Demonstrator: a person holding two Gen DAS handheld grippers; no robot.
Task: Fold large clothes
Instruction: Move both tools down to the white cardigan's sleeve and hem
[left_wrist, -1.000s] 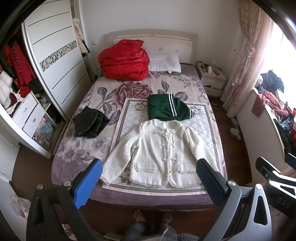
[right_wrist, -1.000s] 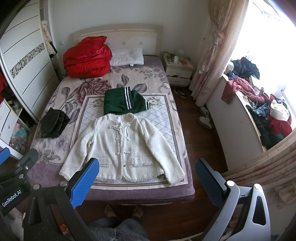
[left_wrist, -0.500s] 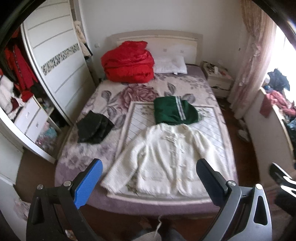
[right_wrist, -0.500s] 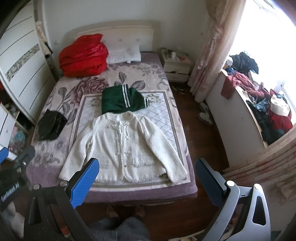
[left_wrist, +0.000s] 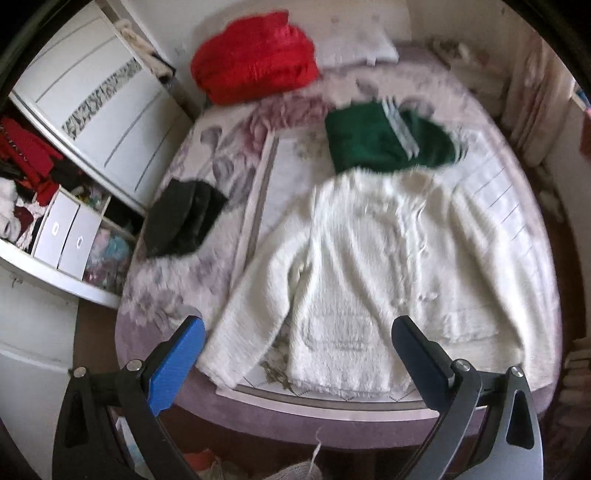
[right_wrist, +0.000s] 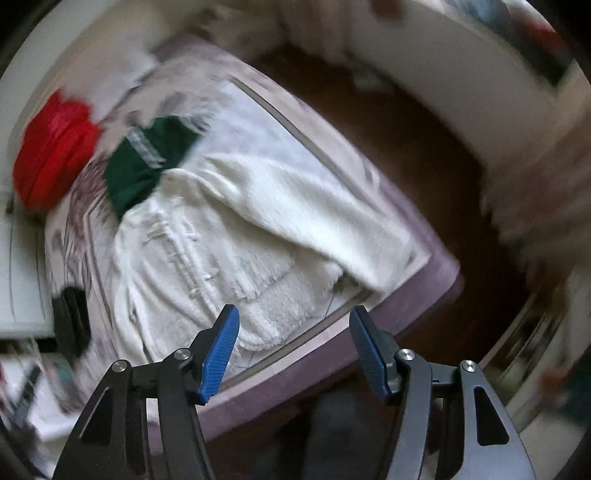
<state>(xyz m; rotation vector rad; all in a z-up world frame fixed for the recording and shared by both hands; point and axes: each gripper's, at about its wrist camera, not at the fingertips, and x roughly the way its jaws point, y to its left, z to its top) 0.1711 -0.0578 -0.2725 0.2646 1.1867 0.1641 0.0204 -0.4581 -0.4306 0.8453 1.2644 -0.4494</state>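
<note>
A white fluffy jacket (left_wrist: 369, 266) lies flat and face up on the bed, sleeves spread, hem toward me. It also shows in the right wrist view (right_wrist: 229, 236), tilted and blurred. My left gripper (left_wrist: 295, 354) is open and empty, just above the jacket's hem near the bed's foot edge. My right gripper (right_wrist: 293, 350) is open and empty, over the bed's near right corner, close to the jacket's right sleeve (right_wrist: 314, 221).
A folded green garment (left_wrist: 384, 140) lies beyond the jacket's collar. A black garment (left_wrist: 181, 218) lies at the bed's left side. A red quilt (left_wrist: 255, 55) and a pillow (left_wrist: 354, 48) sit at the headboard. An open wardrobe (left_wrist: 74, 147) stands left. Wooden floor (right_wrist: 424, 155) runs along the right.
Both grippers have moved down and forward toward the bed's foot edge. The right wrist view has rolled and swung toward the bed's right corner. The right jaws stand narrower than before.
</note>
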